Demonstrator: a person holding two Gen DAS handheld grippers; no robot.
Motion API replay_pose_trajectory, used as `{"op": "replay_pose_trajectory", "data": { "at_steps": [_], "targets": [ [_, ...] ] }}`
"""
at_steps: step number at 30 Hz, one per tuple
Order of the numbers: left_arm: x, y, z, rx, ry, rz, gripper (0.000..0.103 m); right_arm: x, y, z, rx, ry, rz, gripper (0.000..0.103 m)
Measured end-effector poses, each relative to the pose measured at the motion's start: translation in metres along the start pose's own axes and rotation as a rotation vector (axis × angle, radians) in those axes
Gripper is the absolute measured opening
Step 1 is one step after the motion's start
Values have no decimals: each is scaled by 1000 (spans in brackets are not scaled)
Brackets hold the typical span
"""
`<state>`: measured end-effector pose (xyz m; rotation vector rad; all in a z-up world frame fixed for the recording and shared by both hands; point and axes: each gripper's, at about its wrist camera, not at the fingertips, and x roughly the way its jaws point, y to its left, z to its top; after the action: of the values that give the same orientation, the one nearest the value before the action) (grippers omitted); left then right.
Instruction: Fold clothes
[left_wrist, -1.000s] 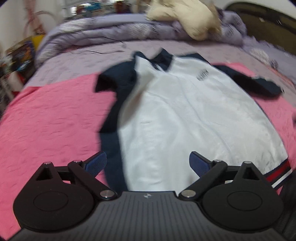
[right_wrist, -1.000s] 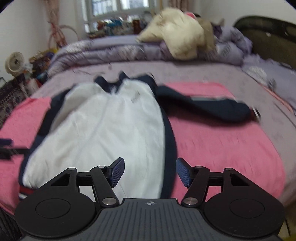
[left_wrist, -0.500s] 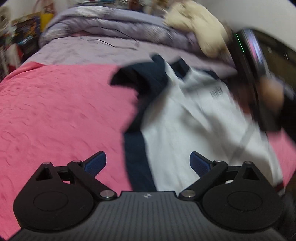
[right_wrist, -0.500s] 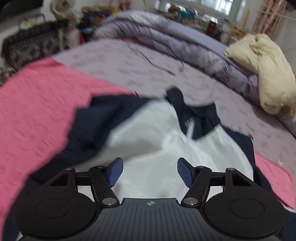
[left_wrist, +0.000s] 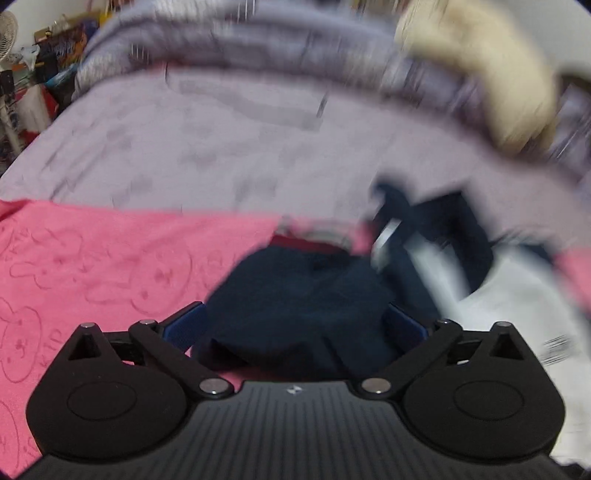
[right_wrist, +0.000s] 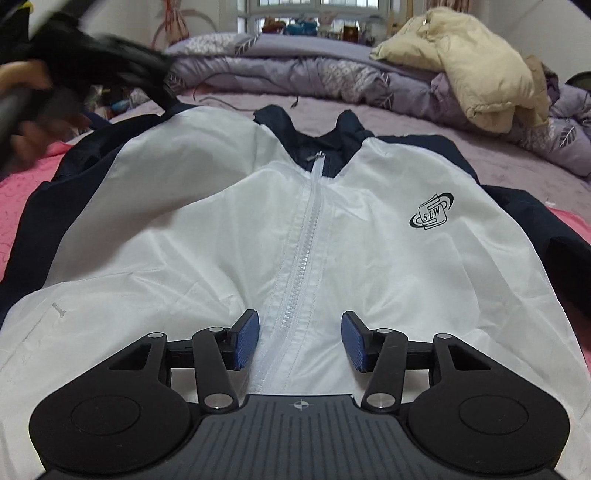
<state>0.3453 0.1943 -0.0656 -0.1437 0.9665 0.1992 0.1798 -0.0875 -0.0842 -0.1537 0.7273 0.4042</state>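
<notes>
Jacket (right_wrist: 192, 236): lay flat on the pink blanket (left_wrist: 110, 266) across the bed, front side up, white body with navy sleeves.
Long axis: ran straight away from the right wrist camera, hem nearest, collar (right_wrist: 325, 136) at the far end toward the piled bedding.
Zipper (right_wrist: 299, 280): closed, tracked up the middle of the white front to the collar.
Chest logo (right_wrist: 432, 214): sat right of the zipper in the right wrist view, black on white.
Navy sleeve (left_wrist: 299, 314): bunched in a dark heap on the pink blanket, seen through heavy blur in the left wrist view, white body panel off to the right.
Left gripper (left_wrist: 295, 325): spread as wide as it goes, jaws just been opening, navy sleeve heap lying between the blue pads (left_wrist: 184, 326); looked unclamped; contact with the cloth impossible to judge through the blur.
Right gripper (right_wrist: 299, 341): about half apart, jaws just been closing, poised over the lower front of the jacket with the zipper line running between the pads (right_wrist: 246, 339); no fabric pinched, pads clear of the cloth as far as visible.
Other side, right wrist view: left gripper showed as a dark blur at the upper left, by the jacket's shoulder.
Far background: cream coat (right_wrist: 469, 66) heaped on a lilac duvet (right_wrist: 295, 77) beyond the collar.
</notes>
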Motion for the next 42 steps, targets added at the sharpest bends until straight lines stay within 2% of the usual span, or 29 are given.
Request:
{"op": "replay_pose_trajectory", "data": {
  "at_steps": [1,3,4,5,8,10,15,19,22,24,29,30,32,34,35,37,39,40,42],
  "targets": [
    [13,-4,-6,12,29,34,102,0,-1,2,6,-3,5,51],
    [21,1,-19,11,15,58,86,0,-4,3,22,-7,19,52],
    [16,7,-26,-7,-18,57,73,0,-5,2,26,-10,23,52],
    [10,16,-30,-33,-50,63,53,0,-5,3,27,-13,24,53],
    [-5,54,-32,-130,-83,118,25,3,-5,4,28,-19,26,54],
    [-15,82,-31,-183,-97,181,19,4,-6,4,29,-20,27,54],
    [-45,125,-41,-202,-144,196,20,4,-6,4,25,-20,24,55],
    [-63,164,-56,-355,-223,207,26,4,-5,4,22,-20,20,55],
    [-61,193,-53,-399,-203,337,26,4,-6,4,21,-20,20,55],
    [-66,217,-52,-438,-223,380,25,4,-6,4,20,-20,20,55],
    [-98,264,-48,-455,-404,591,25,5,-7,4,17,-20,19,56],
    [-99,275,-46,-462,-413,582,25,5,-7,4,14,-20,19,56],
    [-86,289,-42,-436,-359,591,30,6,-6,4,7,-20,17,57],
    [-69,296,-42,-410,-250,643,29,6,-6,5,6,-19,14,58],
    [-63,301,-45,-428,-219,649,29,6,-6,5,7,-19,14,58],
    [-60,318,-54,-550,-205,552,29,6,-6,5,8,-19,14,58],
    [-72,338,-74,-701,-259,466,34,6,-7,5,9,-19,15,58],
    [-77,346,-82,-741,-270,440,42,6,-7,5,8,-19,15,58],
    [-87,364,-98,-820,-292,391,44,6,-7,5,8,-19,14,58]
  ]
}}
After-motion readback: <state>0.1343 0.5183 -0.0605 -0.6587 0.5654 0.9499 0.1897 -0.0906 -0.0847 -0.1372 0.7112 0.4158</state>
